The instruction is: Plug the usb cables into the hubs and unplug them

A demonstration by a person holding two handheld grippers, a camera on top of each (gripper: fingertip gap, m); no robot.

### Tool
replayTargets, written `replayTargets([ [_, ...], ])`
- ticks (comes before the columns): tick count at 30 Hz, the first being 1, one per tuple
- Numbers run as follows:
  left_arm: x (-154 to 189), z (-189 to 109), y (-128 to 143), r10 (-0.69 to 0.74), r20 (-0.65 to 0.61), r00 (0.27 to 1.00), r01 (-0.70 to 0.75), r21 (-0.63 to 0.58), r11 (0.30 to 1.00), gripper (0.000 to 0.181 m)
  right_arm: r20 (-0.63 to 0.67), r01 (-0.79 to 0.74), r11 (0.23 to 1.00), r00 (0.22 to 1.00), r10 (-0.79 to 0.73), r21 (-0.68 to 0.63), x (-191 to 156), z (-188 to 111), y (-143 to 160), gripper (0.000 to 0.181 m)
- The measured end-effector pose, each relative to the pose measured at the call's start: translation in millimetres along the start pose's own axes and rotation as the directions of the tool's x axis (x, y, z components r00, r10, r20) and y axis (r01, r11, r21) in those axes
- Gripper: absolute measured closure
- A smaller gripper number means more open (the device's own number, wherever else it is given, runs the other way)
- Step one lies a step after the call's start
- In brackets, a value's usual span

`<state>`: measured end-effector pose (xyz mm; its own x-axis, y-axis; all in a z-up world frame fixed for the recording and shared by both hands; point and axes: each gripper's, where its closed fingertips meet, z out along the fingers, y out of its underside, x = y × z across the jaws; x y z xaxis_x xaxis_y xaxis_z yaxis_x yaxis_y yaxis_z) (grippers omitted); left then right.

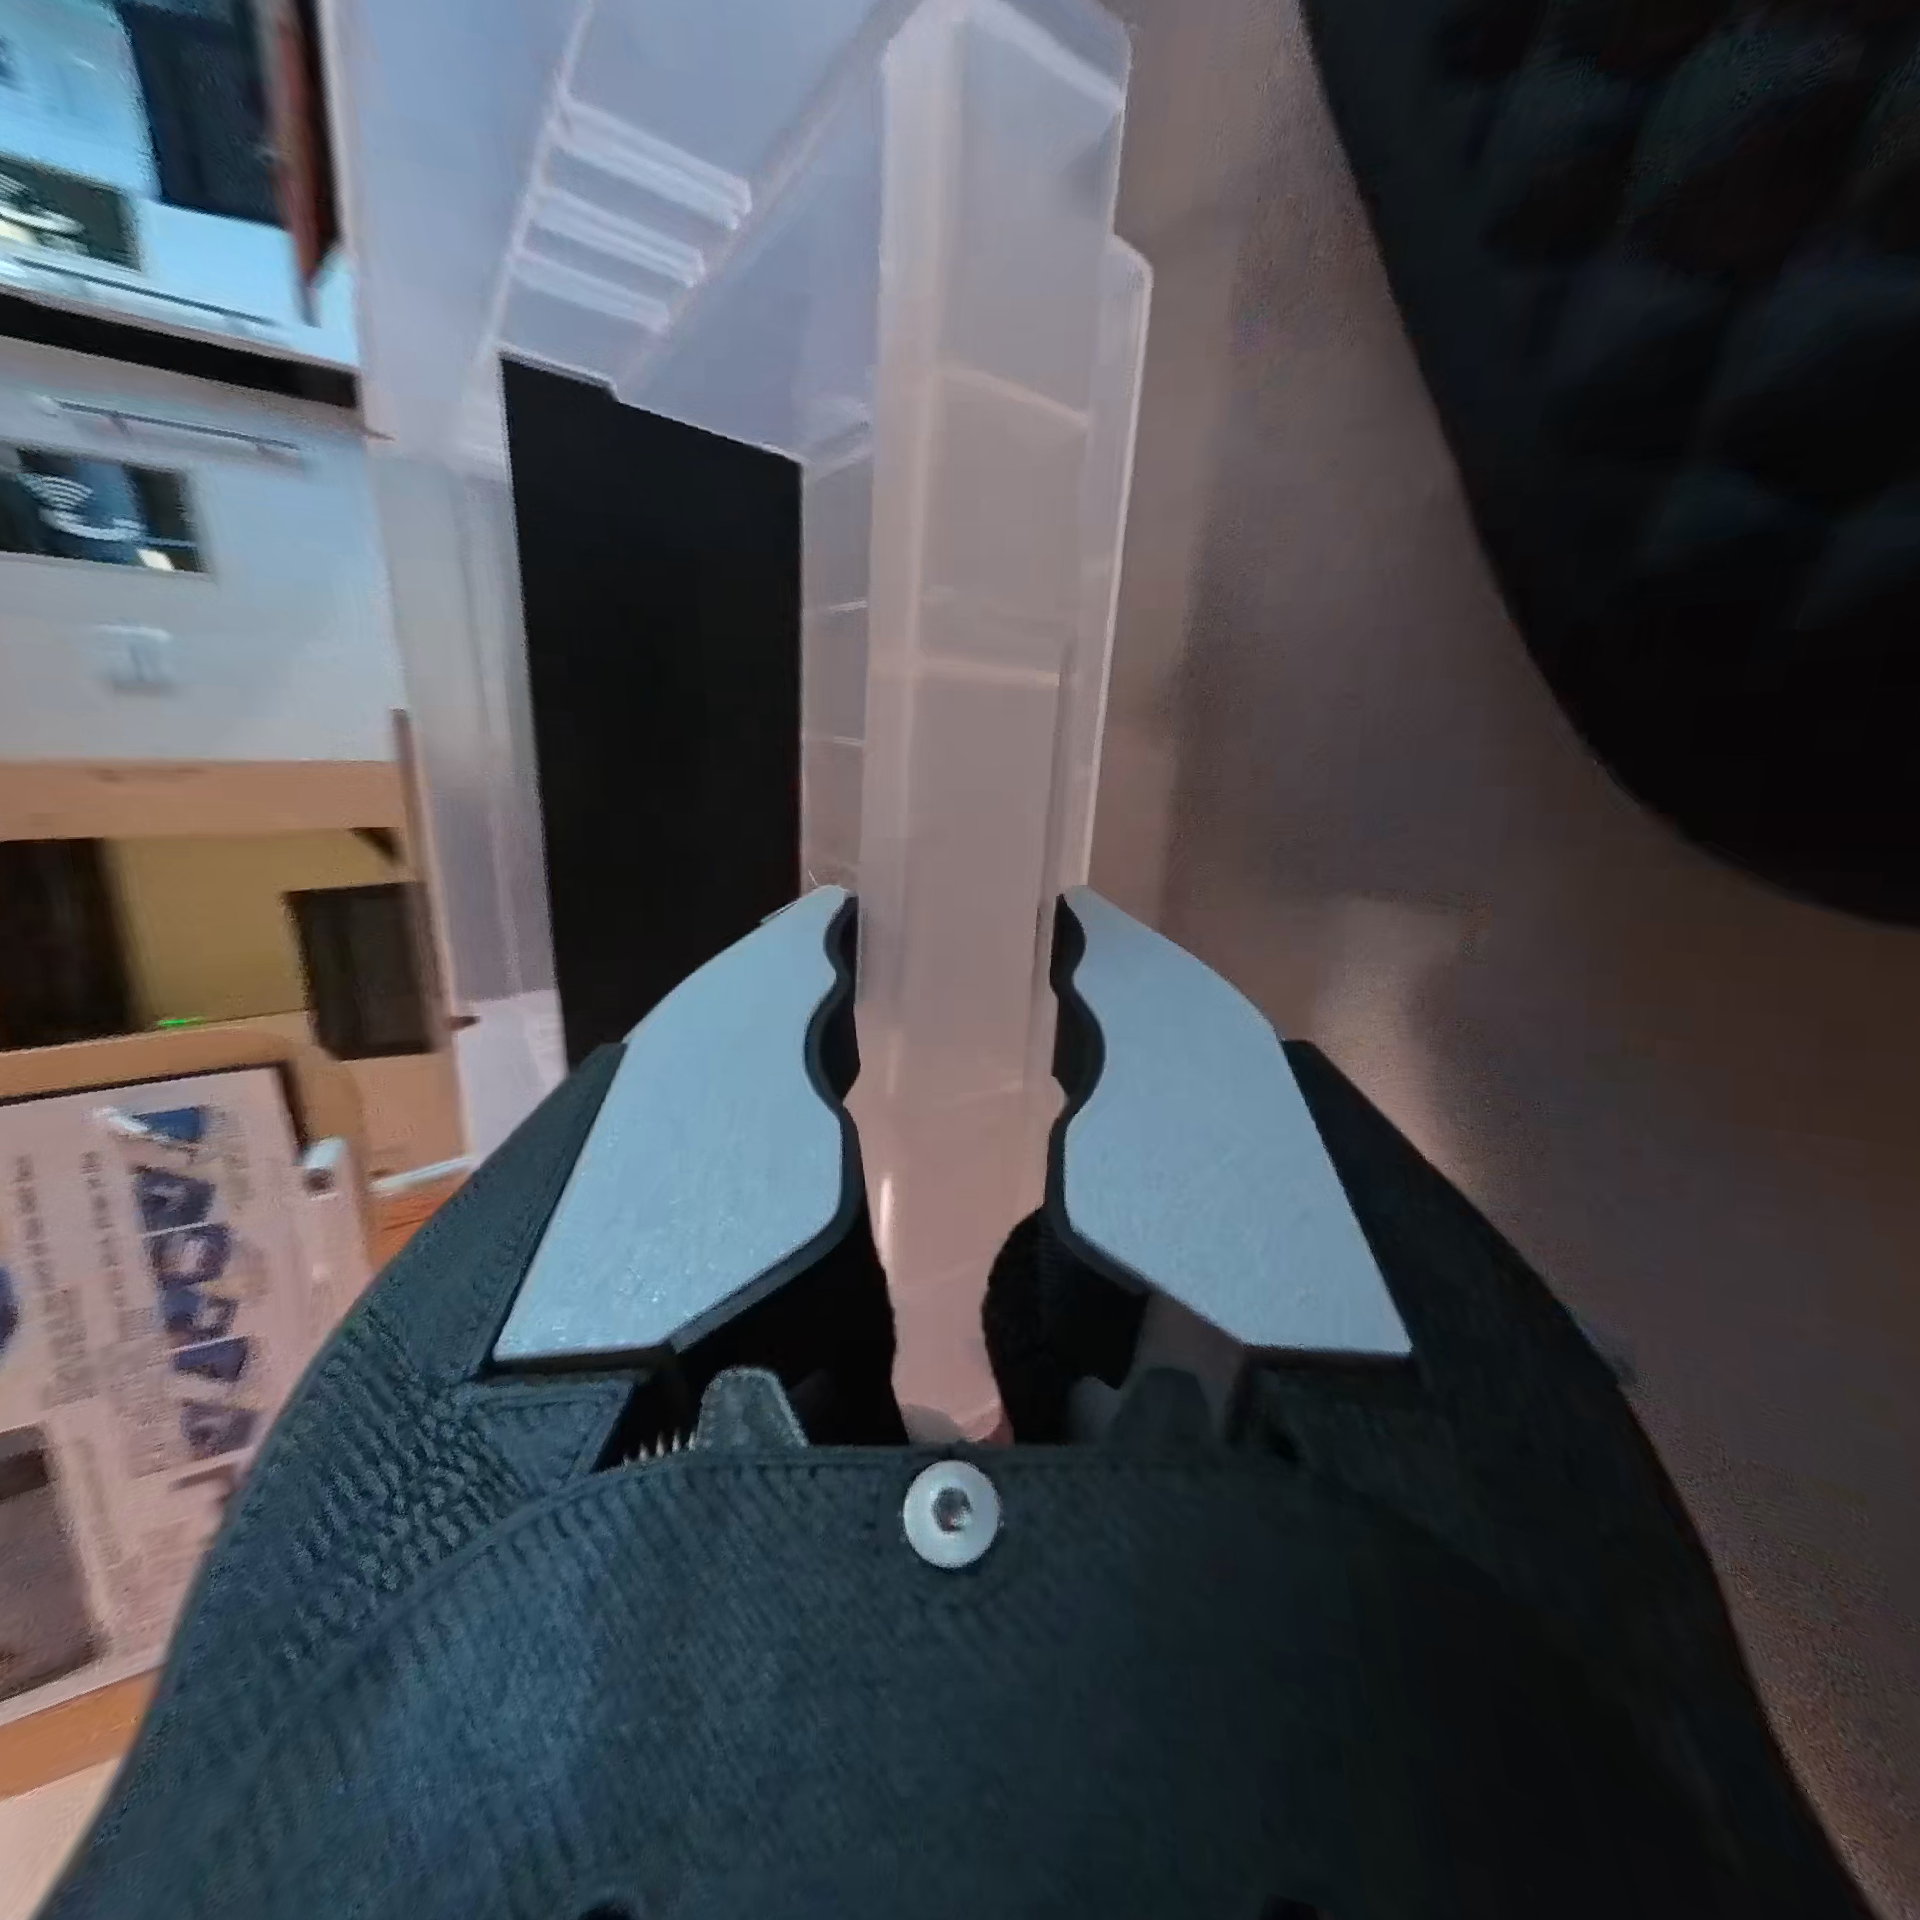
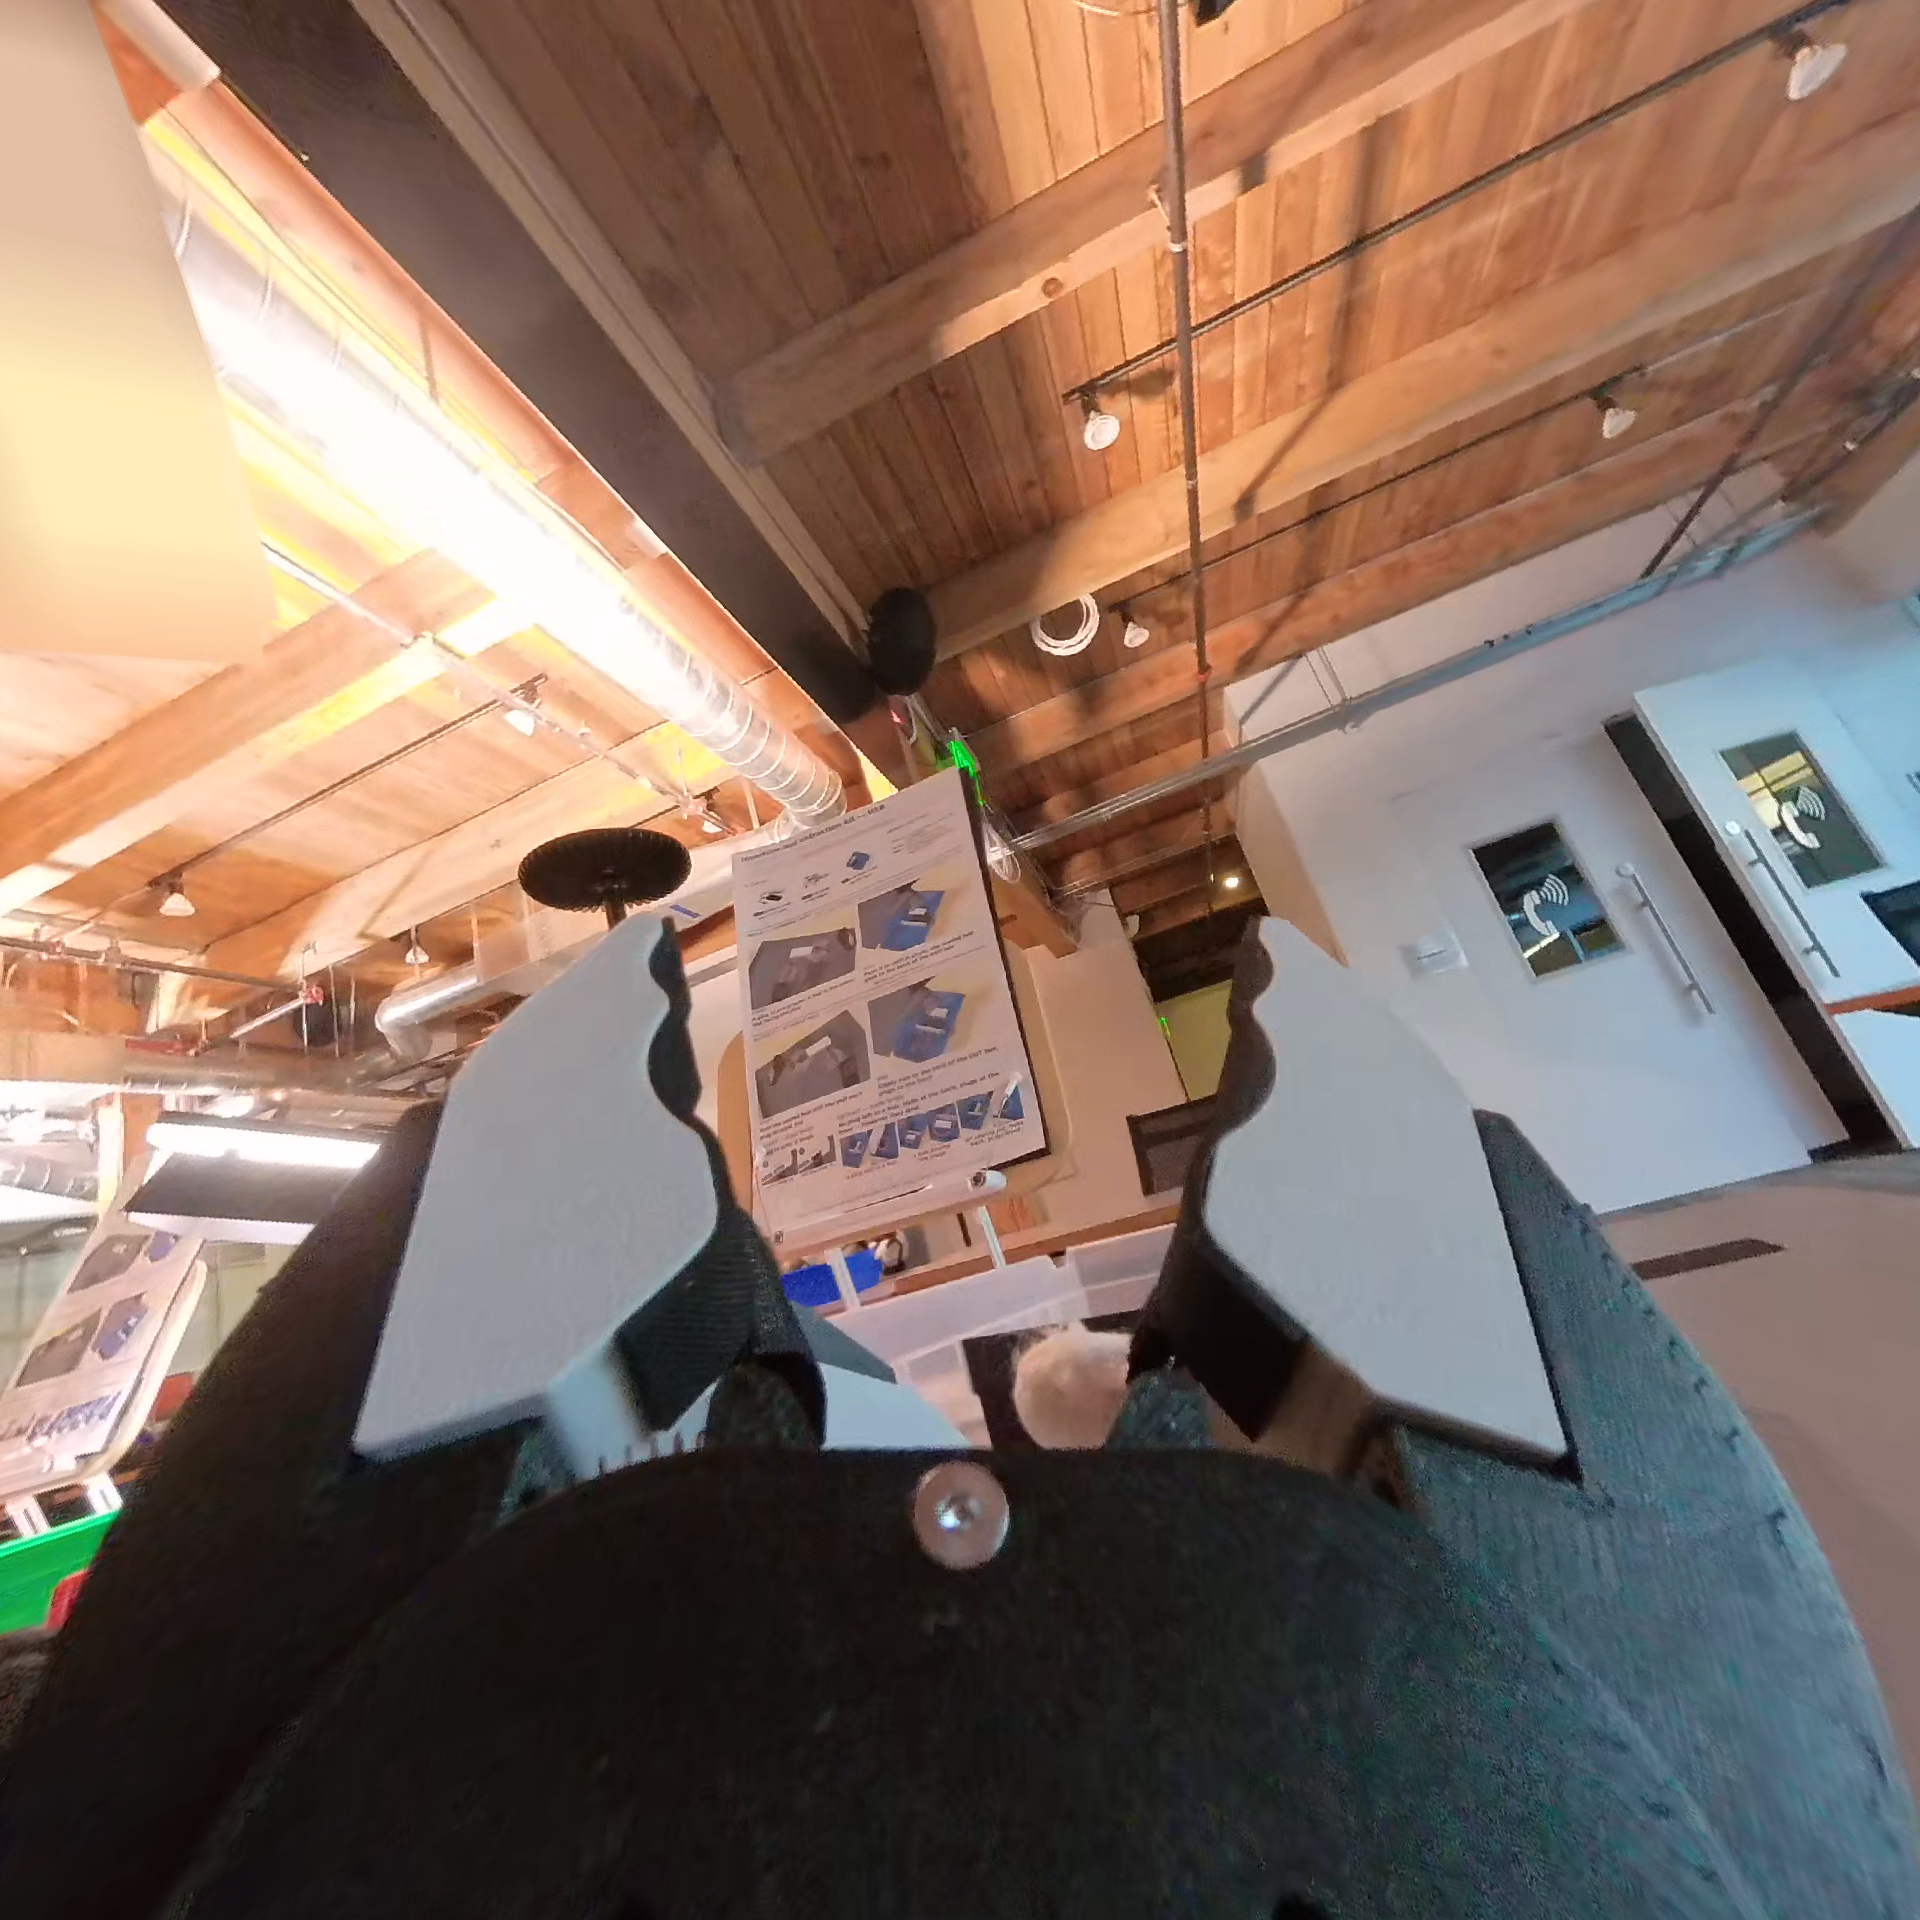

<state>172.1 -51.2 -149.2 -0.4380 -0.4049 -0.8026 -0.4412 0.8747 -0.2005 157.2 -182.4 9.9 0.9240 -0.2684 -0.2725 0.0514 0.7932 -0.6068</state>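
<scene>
Wooden ceiling (image 2: 935, 312) filling right view: right gripper (image 2: 961, 966) pointing upward, jaws gaping, idle. Left gripper (image 1: 956, 914) clamping clear plastic bin (image 1: 987, 520) rim, apparently carrying it.

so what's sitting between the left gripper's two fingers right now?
In the left wrist view, the rim of a clear plastic bin runs between the left gripper's fingers, which flank it closely. Blur hides whether they touch it. No cable or hub shows there.

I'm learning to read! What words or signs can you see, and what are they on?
Poster on a stand: words beside photos; I don't repeat writing.
Tilted poster: blurred blue letters.
Door window: white symbol, no words.
Left claw, clear box: none.
</scene>
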Motion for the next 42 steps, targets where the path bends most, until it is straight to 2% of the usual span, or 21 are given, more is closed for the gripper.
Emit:
replayTargets([
  [1,-1.8,0.1,2.3,0.042,0.035,0.998,-0.042,-0.004,0.999,0.147,-0.002,-0.006,1.0,1.0,0.006,-0.003,0.8,0.0,0.7,0.082],
  [2,-4.9,-3.4,1.8,0.079,0.075,0.994,-0.08,0.007,0.997,0.139,-0.003,-0.007,1.0,1.0,0.007,-0.005,1.0,0.2,1.0,0.082],
  [3,-7.6,-10.6,-1.8,0.089,0.106,0.99,-0.094,0.038,0.995,0.119,-0.005,-0.005,1.0,1.0,0.005,-0.006,1.2,0.1,1.1,0.081],
  [6,-11.9,-49.7,-10.2,-0.006,0.133,0.991,-0.014,0.154,0.988,0.107,-0.008,0.001,1.0,1.0,-0.001,-0.015,1.1,0.6,2.5,0.08],
  [8,-18.0,-81.5,-3.2,-0.07,0.168,0.983,0.035,0.205,0.978,0.106,0.002,0.004,1.0,1.0,-0.004,-0.031,-1.2,1.7,5.3,0.079],
  [11,-24.1,-116.4,42.1,-0.195,0.203,0.959,0.164,0.16,0.973,0.108,0.015,0.079,0.986,0.997,-0.078,-0.146,-7.2,5.9,24.0,0.083],
  [13,-18.8,-126.3,89.1,-0.303,0.192,0.933,0.293,0.079,0.953,0.108,0.129,0.224,0.914,0.973,-0.19,-0.339,-22.2,8.8,57.3,0.095],
  [14,-13.7,-128.4,115.4,-0.344,0.187,0.92,0.346,0.023,0.938,0.108,0.257,0.347,0.809,0.934,-0.249,-0.475,-31.7,5.5,84.7,0.102],
  [16,2.8,-129.1,162.7,-0.397,0.159,0.904,0.414,-0.096,0.905,0.109,0.507,0.575,0.46,0.817,-0.274,-0.677,-35.0,-17.5,139.5,0.103],
  [18,19.2,-127.0,199.2,-0.417,0.137,0.899,0.438,-0.212,0.874,0.11,0.657,0.7,0.122,0.706,-0.264,-0.703,-21.6,-40.2,170.6,0.1],
  [19,25.5,-125.5,213.6,-0.415,0.13,0.9,0.435,-0.263,0.861,0.113,0.718,0.753,-0.01,0.624,-0.308,-0.658,-9.3,-42.9,178.1,0.105],
  [21,36.3,-123.3,232.4,-0.426,0.102,0.899,0.434,-0.333,0.837,0.124,0.818,0.815,-0.198,0.464,-0.34,-0.544,6.8,-44.2,191.3,0.108],
  [22,44.2,-121.8,230.7,-0.455,0.048,0.889,0.445,-0.317,0.837,0.144,0.848,0.822,-0.266,0.413,-0.331,-0.504,13.0,-45.0,197.6,0.114],
  [24,44.9,-122.6,236.6,-0.455,0.061,0.888,0.452,-0.294,0.842,0.148,0.901,0.817,-0.391,0.339,-0.27,-0.424,28.9,-51.7,205.6,0.143],
  [26,46.1,-129.1,248.9,-0.476,0.068,0.877,0.473,-0.305,0.827,0.146,0.913,0.815,-0.418,0.321,-0.25,-0.401,42.3,-50.3,202.5,0.143],
  [31,56.6,-162.3,298.2,-0.504,0.09,0.859,0.502,-0.343,0.794,0.147,0.897,0.779,-0.445,0.376,-0.232,-0.441,103.7,-55.5,171.8,0.141],
  [34,71.8,-195.4,328.6,-0.498,0.091,0.862,0.492,-0.383,0.782,0.148,0.91,0.78,-0.469,0.353,-0.218,-0.415,139.4,-66.0,143.4,0.142],
  [37,91.5,-233.0,352.4,-0.496,0.087,0.864,0.487,-0.394,0.78,0.148,0.914,0.81,-0.426,0.341,-0.218,-0.404,167.6,-78.0,115.5,0.144],
  [42,128.4,-294.8,375.2,-0.507,0.06,0.86,0.489,-0.383,0.784,0.148,0.915,0.783,-0.475,0.343,-0.211,-0.403,218.5,-109.1,55.6,0.143],
])
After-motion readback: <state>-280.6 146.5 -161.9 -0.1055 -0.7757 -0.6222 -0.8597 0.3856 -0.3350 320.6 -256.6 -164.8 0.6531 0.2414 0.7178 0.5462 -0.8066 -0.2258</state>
